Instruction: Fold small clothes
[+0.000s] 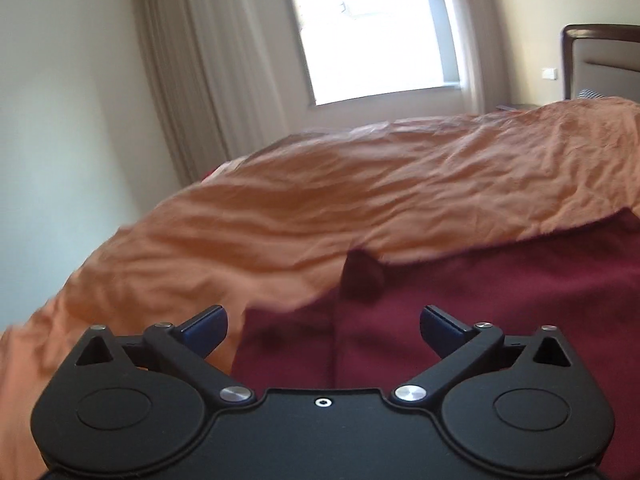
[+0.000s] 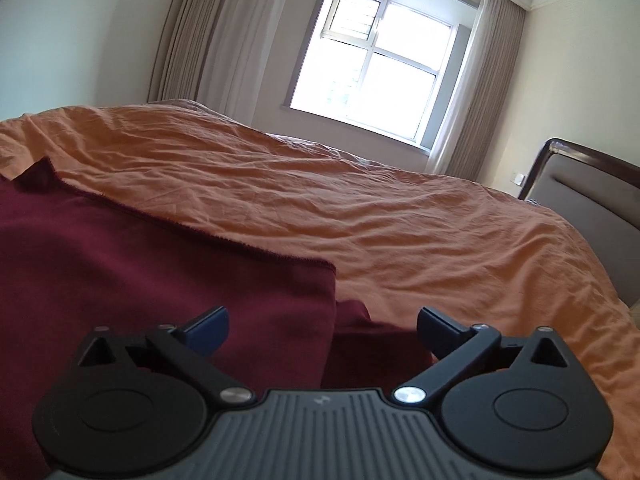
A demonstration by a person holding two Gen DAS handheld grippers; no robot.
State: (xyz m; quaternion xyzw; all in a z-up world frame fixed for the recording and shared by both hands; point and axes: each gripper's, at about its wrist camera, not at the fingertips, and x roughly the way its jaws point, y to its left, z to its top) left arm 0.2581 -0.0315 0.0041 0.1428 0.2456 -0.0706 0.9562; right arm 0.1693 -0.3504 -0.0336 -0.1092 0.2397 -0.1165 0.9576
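A matt maroon knit garment with a frayed edge lies on a wrinkled orange cotton-like bedspread; matt black plastic left gripper carries shiny metal pivots.

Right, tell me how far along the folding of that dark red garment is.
Done: the dark red garment lies flat on the orange bedspread, one layer apparently already doubled over another. In hand: nothing; left gripper and right gripper are open over its corners. Left: grasping and further folds.
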